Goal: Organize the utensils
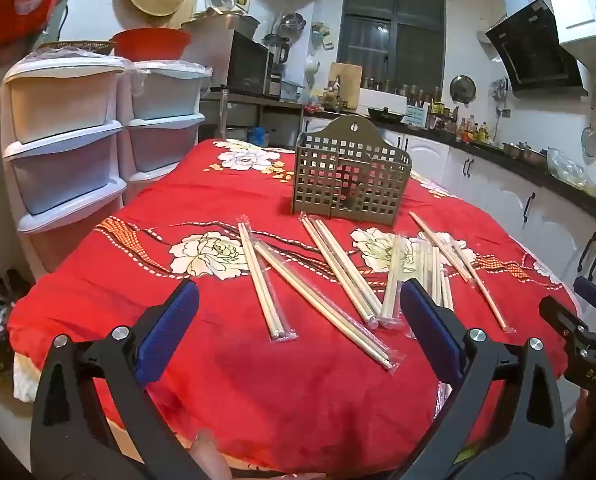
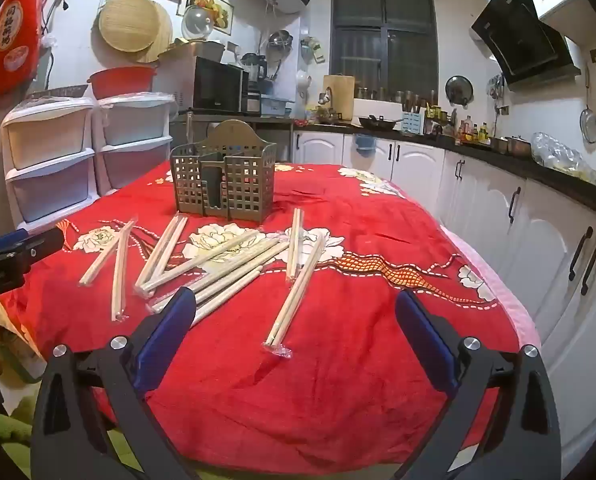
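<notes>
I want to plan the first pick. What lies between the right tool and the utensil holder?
In the right wrist view, wrapped chopstick pairs lie on the red tablecloth between the open right tool and the utensil holder; nothing else.

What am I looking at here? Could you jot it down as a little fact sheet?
Setting: home kitchen
Table cover: red floral cloth
Utensils: wrapped chopstick pairs, scattered flat on the cloth
Holder: brown lattice utensil caddy, upright behind the chopsticks, looks empty
Left hand-held gripper: open, holding nothing
Right hand-held gripper: open, holding nothing
Progress: nothing sorted yet
</notes>
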Tool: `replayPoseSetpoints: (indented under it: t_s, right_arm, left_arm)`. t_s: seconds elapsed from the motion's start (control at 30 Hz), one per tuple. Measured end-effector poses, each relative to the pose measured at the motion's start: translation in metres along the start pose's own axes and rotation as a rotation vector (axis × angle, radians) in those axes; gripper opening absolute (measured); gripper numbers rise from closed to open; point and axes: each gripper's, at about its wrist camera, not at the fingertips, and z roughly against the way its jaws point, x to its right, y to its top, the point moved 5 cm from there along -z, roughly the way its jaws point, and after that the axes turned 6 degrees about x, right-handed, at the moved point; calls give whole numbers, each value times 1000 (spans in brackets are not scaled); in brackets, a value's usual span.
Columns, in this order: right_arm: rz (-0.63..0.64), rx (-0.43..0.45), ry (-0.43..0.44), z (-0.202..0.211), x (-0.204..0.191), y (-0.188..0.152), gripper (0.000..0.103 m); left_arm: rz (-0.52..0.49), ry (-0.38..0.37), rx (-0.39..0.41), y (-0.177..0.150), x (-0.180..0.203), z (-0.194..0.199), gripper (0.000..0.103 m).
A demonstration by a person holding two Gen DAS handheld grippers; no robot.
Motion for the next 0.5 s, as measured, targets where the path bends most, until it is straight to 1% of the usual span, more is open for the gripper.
replayPoseSetpoints:
  t_s: [0.5]
  right_arm:
    - [-4, -7, 3, -1, -1, -1, 97]
  left_arm:
    - [12, -5, -15, -1, 1, 0, 92]
